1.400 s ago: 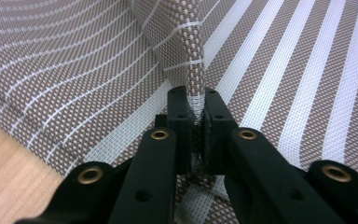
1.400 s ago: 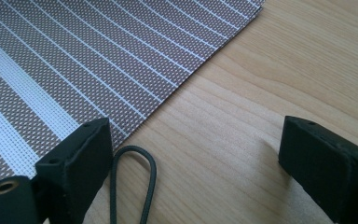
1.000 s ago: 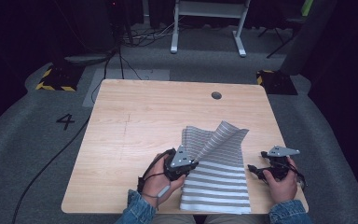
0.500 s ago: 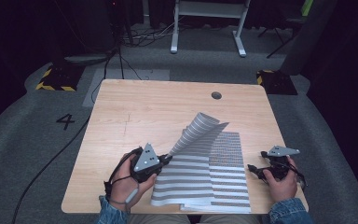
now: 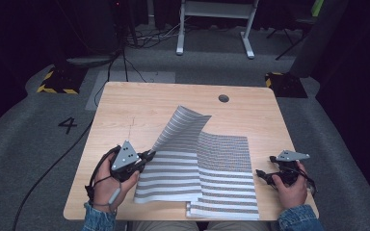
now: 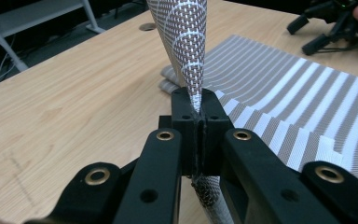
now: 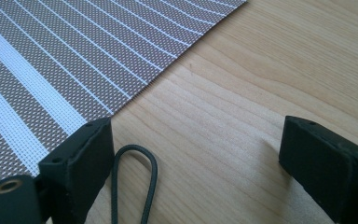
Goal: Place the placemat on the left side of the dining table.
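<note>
A grey-and-white striped woven mat (image 5: 224, 168) lies on the near right half of the wooden table (image 5: 139, 103). My left gripper (image 5: 147, 155) is shut on one edge of its upper layer, and that flap (image 5: 180, 127) curls up and away from the jaws. In the left gripper view the cloth (image 6: 186, 42) rises in a cone from the left gripper (image 6: 196, 100), whose pads are pinched together on it. My right gripper (image 5: 261, 174) rests open on the table just right of the mat. In the right gripper view bare wood lies between the right gripper (image 7: 193, 149) jaws, with the mat's edge (image 7: 65, 56) beside the left jaw.
A round cable hole (image 5: 223, 98) sits near the table's far edge. Bare wood spans the table's far and left parts. Beyond the table stands a white frame (image 5: 214, 24), and a cable (image 5: 53, 168) trails over the grey floor at the left.
My left gripper has moved left with the mat's edge in it, drawing the upper layer open across the table. The right gripper has stayed where it was.
</note>
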`<state>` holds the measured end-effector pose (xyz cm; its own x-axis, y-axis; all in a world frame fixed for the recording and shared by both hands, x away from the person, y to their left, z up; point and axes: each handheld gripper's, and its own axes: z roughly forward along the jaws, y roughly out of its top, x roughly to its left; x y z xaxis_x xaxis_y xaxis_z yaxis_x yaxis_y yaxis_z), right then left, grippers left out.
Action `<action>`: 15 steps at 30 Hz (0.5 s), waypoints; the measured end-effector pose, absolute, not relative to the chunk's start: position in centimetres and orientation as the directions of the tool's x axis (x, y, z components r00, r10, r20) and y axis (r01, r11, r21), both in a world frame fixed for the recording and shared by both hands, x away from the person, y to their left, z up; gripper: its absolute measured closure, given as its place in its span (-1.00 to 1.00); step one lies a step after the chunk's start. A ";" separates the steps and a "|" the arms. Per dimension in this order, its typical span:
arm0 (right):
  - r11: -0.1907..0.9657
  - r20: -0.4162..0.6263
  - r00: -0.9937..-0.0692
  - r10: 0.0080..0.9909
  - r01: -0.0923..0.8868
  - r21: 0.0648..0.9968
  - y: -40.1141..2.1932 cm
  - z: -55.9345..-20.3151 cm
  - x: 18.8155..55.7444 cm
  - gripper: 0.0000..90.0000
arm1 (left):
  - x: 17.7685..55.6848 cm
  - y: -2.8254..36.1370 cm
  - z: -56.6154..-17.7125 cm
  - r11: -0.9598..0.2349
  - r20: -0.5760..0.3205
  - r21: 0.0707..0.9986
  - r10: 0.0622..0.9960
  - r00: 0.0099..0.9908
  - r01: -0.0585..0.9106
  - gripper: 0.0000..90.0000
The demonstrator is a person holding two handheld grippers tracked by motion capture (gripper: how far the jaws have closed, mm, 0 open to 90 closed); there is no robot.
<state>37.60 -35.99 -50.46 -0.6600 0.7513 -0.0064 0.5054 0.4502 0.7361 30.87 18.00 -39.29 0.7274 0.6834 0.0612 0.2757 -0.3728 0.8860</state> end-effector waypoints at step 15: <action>0.453 -0.008 -0.661 0.750 0.505 0.735 -36.0 -50.4 37.6 -0.77 | 33.2 21.0 -41.1 -0.333 0.013 0.869 0.754 0.656 0.366 0.93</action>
<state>37.60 -36.01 -50.44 -0.6615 0.7499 -0.0075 0.5050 0.4528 0.7349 33.24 21.04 -41.07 0.6563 0.7544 0.0127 0.3663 -0.3333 0.8688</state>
